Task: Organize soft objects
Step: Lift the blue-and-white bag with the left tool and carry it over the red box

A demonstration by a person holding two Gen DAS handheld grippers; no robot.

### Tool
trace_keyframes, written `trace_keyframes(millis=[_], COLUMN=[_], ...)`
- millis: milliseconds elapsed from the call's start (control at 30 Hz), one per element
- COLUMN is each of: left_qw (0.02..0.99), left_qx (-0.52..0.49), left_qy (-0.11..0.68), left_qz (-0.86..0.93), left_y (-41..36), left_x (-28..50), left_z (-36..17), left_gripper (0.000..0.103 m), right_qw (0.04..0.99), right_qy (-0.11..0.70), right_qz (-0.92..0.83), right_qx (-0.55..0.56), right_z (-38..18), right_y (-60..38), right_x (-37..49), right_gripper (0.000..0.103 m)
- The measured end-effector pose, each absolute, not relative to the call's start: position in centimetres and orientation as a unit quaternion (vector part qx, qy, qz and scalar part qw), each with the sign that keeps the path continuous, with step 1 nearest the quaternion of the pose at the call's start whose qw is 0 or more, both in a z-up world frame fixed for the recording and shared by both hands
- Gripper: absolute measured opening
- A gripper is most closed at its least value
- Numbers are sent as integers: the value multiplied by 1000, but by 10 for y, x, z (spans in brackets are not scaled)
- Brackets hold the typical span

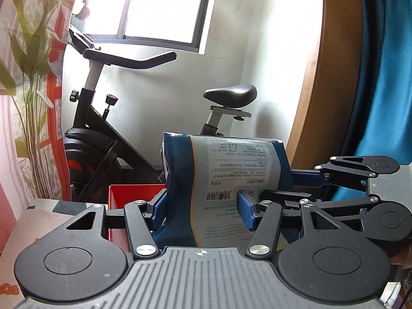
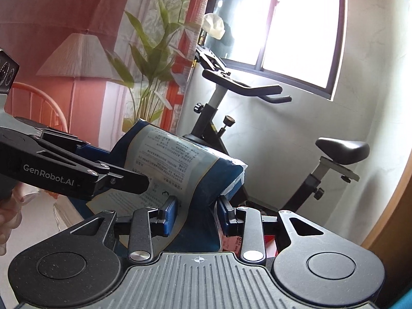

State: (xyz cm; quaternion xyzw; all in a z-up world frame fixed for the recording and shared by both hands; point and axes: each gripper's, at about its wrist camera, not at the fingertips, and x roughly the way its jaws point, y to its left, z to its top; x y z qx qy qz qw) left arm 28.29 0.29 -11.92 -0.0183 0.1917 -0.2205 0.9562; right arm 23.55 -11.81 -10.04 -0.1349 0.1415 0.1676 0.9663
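Observation:
A soft blue pack with a pale printed label and a barcode is held up in the air between both grippers. My left gripper is shut on its lower part, blue pads pressed against both sides. My right gripper is shut on the same pack at one end, and the wrapper bulges between its pads. In the left wrist view one of the right gripper's blue fingers reaches in from the right to the pack's side. In the right wrist view the left gripper's black fingers come in from the left over the label.
A red box with an open top sits just below and behind the pack. An exercise bike stands by the window wall. A plant-print curtain hangs at left, a wooden frame and blue cloth at right.

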Motion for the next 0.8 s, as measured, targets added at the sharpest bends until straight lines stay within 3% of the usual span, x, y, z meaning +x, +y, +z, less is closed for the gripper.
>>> trace_keyframes(millis=[367, 800], left_qw=[954, 926], left_qx=[5, 21], left_qy=[225, 324], left_qz=[-198, -192], left_y=[1, 5], left_x=[358, 395], left_z=[-132, -170], left_gripper=[60, 56], right_qw=[958, 942], right_qy=[145, 250], right_qz=[160, 170], right_qx=[-189, -143], right_z=[-124, -178], right_y=[-109, -107], right_x=[322, 376], right_gripper=[31, 31])
